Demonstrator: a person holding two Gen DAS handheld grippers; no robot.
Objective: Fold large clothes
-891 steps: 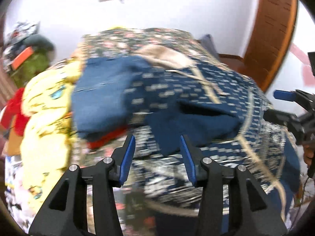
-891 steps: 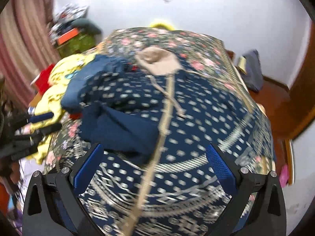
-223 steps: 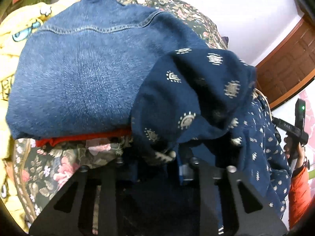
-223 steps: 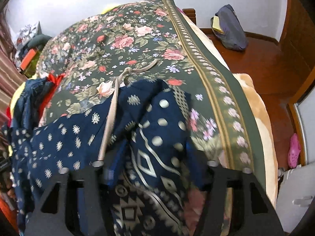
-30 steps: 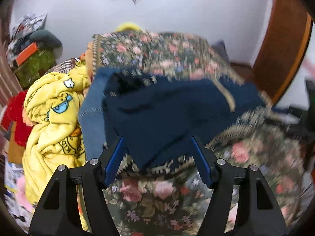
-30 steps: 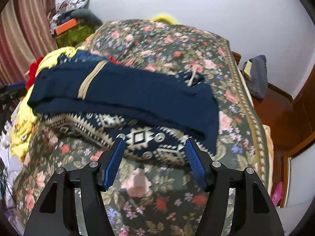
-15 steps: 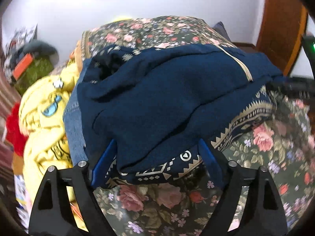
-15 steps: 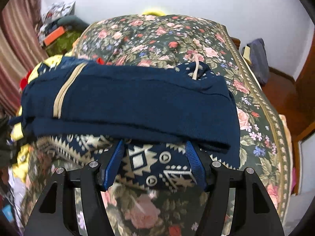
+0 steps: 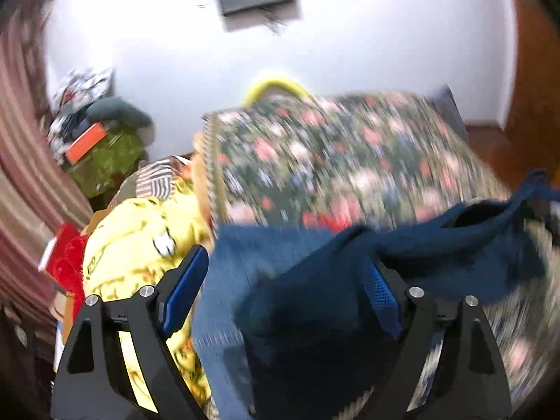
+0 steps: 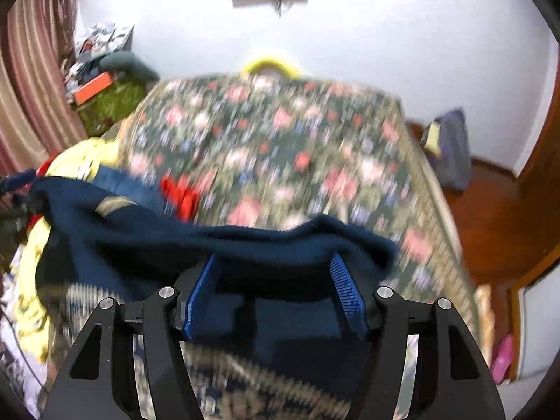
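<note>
The folded dark navy patterned garment (image 9: 402,266) lies on the floral bed cover (image 9: 332,161), stretched between both grippers. My left gripper (image 9: 283,287) is open, jaws wide, and the garment's left end lies across the gap over the right finger. My right gripper (image 10: 274,290) is open, and the garment's right end (image 10: 245,245) drapes over both fingertips. The garment's patterned border (image 10: 262,378) hangs below. Both views are blurred by motion.
A blue denim piece (image 9: 231,280) and a red cloth (image 10: 180,194) lie under the garment's left end. A yellow printed blanket (image 9: 140,245) is piled at the bed's left edge. A striped curtain (image 10: 31,80), a cluttered shelf (image 10: 101,80) and a wooden door (image 9: 535,87) surround the bed.
Both grippers have tilted up and moved in under the garment's ends. The garment now sags between them instead of lying flat in front. The views have become blurred.
</note>
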